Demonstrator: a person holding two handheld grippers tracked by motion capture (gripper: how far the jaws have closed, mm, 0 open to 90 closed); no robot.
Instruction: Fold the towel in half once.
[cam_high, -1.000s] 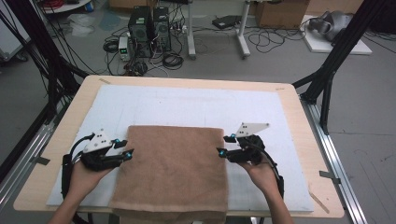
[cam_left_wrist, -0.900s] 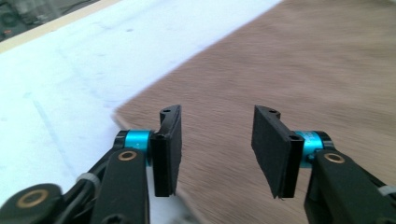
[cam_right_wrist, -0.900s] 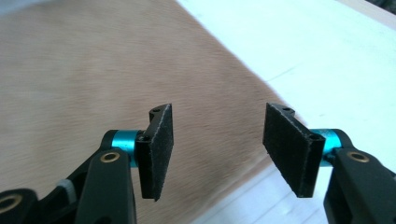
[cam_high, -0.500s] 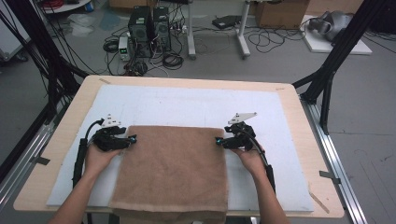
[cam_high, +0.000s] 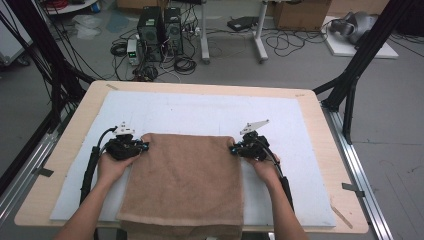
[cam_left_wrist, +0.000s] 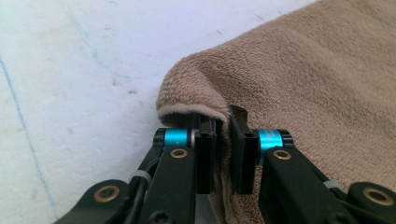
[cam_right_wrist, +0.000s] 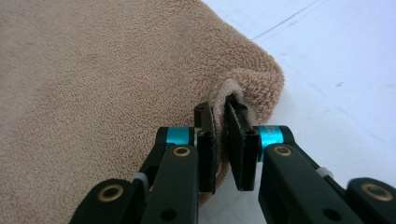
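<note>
Towel (cam_high: 185, 182), tan terry cloth, lies flat with its long axis running from the person toward the far side of the table; its near end hangs over the near table edge and its far edge runs straight across between the two grippers. Left gripper (cam_high: 142, 147) has just been closing on the far left corner, and in the left gripper view (cam_left_wrist: 223, 154) a fold of cloth is pinched between its pads. Right gripper (cam_high: 234, 149) has likewise just been closing on the far right corner, with the hem squeezed between its pads in the right gripper view (cam_right_wrist: 220, 149). Under the towel is a pale blue-white mat (cam_high: 200, 112) covering a light wooden table (cam_high: 312, 115). Beyond the table, computer towers (cam_high: 161, 25) and loose cables (cam_high: 280, 42) sit on a grey floor.
</note>
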